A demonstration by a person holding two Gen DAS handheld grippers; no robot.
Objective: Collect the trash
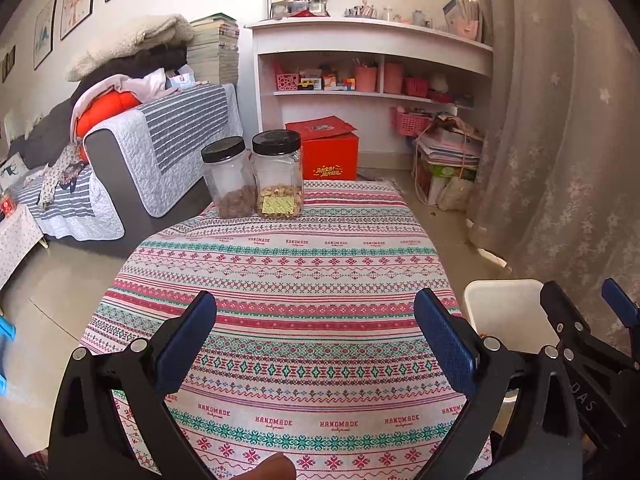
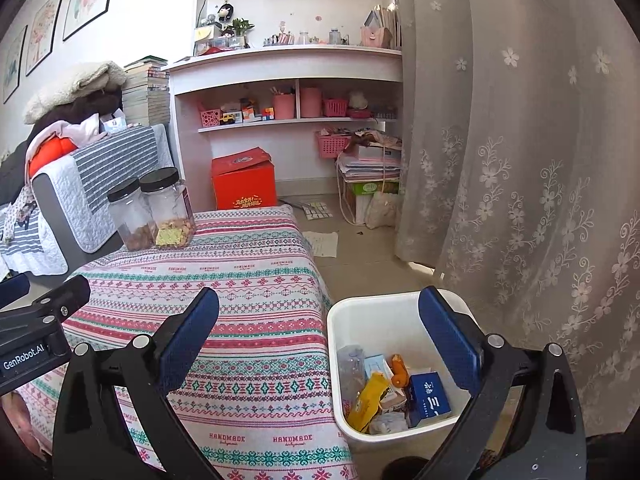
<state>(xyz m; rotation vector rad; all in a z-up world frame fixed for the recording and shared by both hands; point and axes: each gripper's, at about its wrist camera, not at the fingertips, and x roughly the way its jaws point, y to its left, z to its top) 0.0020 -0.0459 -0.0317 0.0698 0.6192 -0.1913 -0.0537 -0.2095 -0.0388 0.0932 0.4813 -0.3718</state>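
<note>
The trash sits in a white plastic bin (image 2: 384,320) on the floor just beside the tabletop's (image 2: 248,280) right edge. It is a loose heap: a crumpled yellow wrapper (image 2: 368,400) leaning against the near-left wall, a dark blue carton (image 2: 428,400) with white lettering on the right, an orange piece (image 2: 399,370) between them toward the back, a crushed clear plastic bottle (image 2: 352,364) at the left wall, and pale paper and small boxes underneath. The bin is filled only in its lower part; its upper walls are bare.

In the left wrist view only the bin's white far corner shows, past the tabletop's right edge.

The tabletop is covered by a striped cloth of pink, red and teal bands with "HANDMADE" printed in rows. At its far left corner stand 2 clear jars with black lids, touching side by side. The left jar (image 1: 230,180) holds a low layer of brown pieces; the right jar (image 1: 279,176) holds a low layer of pale pieces and bears a yellow-green label.

The left tongs (image 1: 316,344) hang spread wide above the cloth with nothing between the blue pads. The right tongs (image 2: 320,340) are likewise spread wide and hold nothing, the right pad above the bin, the left pad above the cloth.
</note>
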